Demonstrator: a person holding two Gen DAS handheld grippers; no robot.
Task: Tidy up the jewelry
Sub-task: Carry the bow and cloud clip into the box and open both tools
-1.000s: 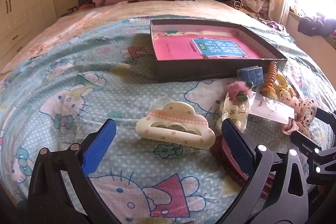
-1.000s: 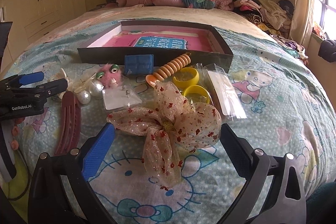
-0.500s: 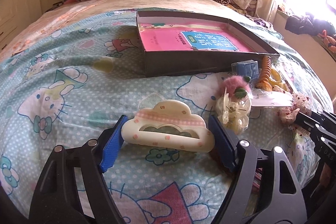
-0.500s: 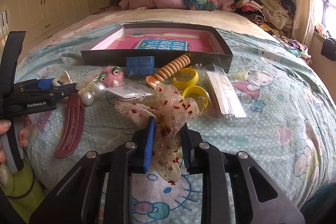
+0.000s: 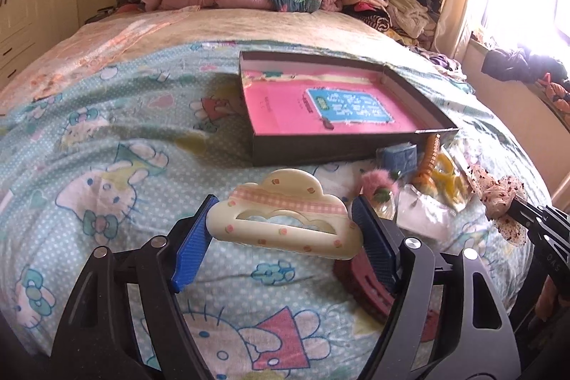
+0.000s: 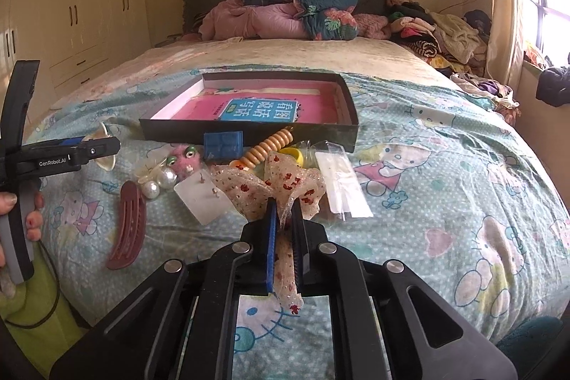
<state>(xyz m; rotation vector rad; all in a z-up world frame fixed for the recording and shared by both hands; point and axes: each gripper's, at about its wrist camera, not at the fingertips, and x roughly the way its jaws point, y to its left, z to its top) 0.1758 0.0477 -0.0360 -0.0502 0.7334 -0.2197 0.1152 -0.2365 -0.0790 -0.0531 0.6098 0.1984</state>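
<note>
Both sets of jaws have closed since the earlier frames: my left gripper, which stood spread around the cloud-shaped hair claw, now has its blue pads pressed on the two ends of the claw, and my right gripper, which straddled the sheer spotted bow, is now pinched flat on the bow's middle. Claw looks clear of the bedspread in the left wrist view, its near edge casting no contact I can confirm; I judge it lifted, tilted slightly down to the right. Bow bunches above the right jaws, with a tail hanging below them, so it is carried too. My reading: two pickups are done at once, and the carry to the open box is the step in hand. Box sits mid-bed, ahead of both grippers, its near wall facing me; from the left gripper it lies ahead and to the right, from the right gripper ahead and a little left. Remaining pieces lie along the box's near wall and toward the near edge of the bed: blue block, beaded orange clip, yellow rings, pearl clip, earring card, dark red comb clip. Sheer fabric may slip from the pinch.
</note>
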